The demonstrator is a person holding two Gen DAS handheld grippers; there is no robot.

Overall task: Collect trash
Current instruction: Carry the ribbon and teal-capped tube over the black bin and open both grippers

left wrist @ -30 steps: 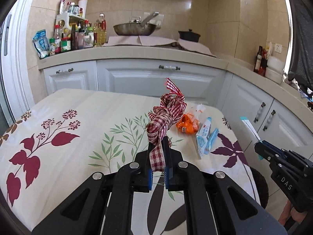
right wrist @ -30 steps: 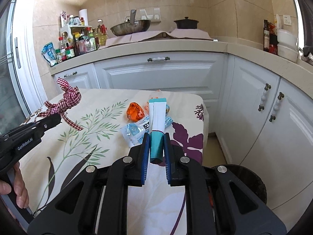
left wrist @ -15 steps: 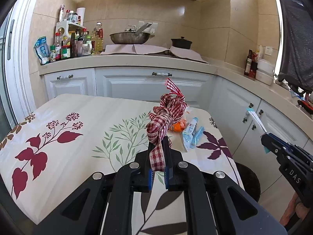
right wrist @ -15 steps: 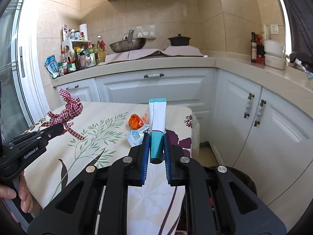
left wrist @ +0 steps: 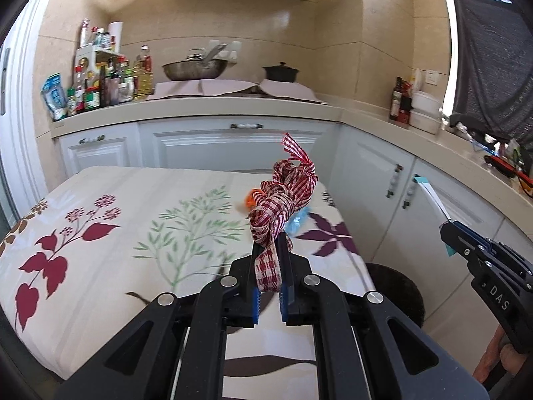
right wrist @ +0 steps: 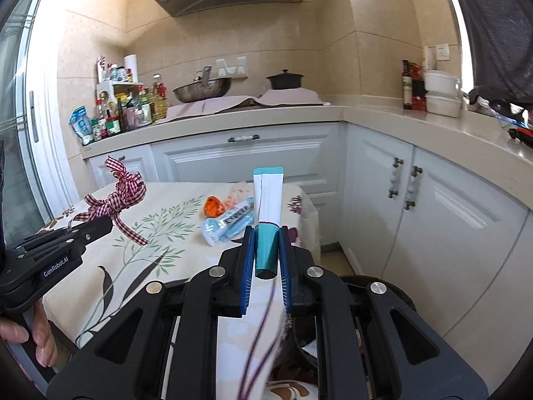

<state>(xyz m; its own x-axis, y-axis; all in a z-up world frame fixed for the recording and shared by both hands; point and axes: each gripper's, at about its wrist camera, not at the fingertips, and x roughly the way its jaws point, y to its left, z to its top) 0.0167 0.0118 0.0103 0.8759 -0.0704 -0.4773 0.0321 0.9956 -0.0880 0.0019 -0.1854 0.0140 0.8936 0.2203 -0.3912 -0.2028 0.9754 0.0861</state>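
Tiled kitchen, white cabinets (right wrist: 246, 160) behind a table (left wrist: 140, 220) draped in a floral cloth. Seen only from the right wrist: an orange wrapper (right wrist: 214, 206) and a clear-blue packet (right wrist: 230, 225) lying on the cloth just beyond the tube; from the left wrist, mostly hidden behind the ribbon. Left gripper (left wrist: 269, 260) closed narrow on a red-and-white gingham ribbon (left wrist: 283, 196), knotted and looped, lifted above the table. Right gripper (right wrist: 266, 250) pinched on the teal end of a flat white tube (right wrist: 268, 196), upright over the table's near corner. Round dark bin (left wrist: 396, 286) on the floor beside the table.
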